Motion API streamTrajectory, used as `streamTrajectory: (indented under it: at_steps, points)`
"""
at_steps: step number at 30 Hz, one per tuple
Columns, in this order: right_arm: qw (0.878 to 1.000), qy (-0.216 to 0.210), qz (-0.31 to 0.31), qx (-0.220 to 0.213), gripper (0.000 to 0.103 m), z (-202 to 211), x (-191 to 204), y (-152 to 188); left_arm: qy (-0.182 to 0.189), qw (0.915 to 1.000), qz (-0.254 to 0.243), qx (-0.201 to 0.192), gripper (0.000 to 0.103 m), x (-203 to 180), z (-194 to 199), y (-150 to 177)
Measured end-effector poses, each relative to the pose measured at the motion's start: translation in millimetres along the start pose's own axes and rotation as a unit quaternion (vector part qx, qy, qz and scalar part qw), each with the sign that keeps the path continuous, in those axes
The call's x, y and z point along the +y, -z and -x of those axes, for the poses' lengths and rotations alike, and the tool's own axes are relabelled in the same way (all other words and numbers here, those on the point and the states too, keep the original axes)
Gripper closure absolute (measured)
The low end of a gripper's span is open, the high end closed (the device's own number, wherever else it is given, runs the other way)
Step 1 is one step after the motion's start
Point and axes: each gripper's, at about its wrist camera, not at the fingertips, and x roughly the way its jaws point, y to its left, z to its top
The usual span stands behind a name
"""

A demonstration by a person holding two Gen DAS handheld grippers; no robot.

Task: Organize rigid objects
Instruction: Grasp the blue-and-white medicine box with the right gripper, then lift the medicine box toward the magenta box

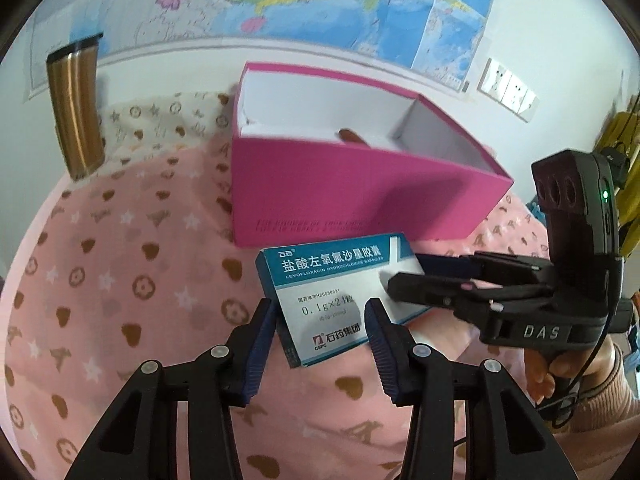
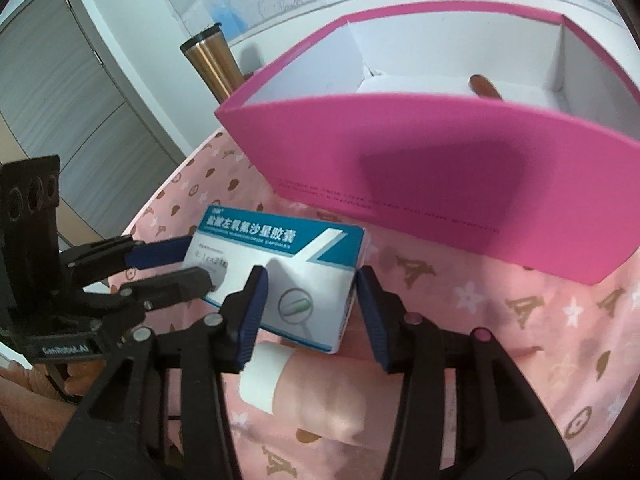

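A blue and white medicine box (image 1: pixel 332 300) (image 2: pixel 280 276) is held up off the pink patterned cloth (image 1: pixel 120 280), just in front of an open pink storage box (image 1: pixel 360 196) (image 2: pixel 460 184). My left gripper (image 1: pixel 322 312) has its blue pads on the box's two sides at its near end. My right gripper (image 2: pixel 308 284) grips the box's other end across its width; it shows from the side in the left wrist view (image 1: pixel 404 276). A brown object (image 2: pixel 484 86) lies inside the pink box.
A copper tumbler with a black lid (image 1: pixel 76 112) (image 2: pixel 210 62) stands behind and left of the pink box by the wall. A pink tube with a white cap (image 2: pixel 304 392) lies on the cloth under the right gripper. A grey cabinet (image 2: pixel 60 92) stands at the left.
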Motion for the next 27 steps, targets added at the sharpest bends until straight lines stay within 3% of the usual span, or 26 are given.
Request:
streamTrajectory:
  at_steps: [27]
  points:
    - [0.998, 0.022, 0.016, -0.049, 0.054, 43, 4, -8, 0.009, 0.9981, -0.034, -0.050, 0.057, -20, 22, -32]
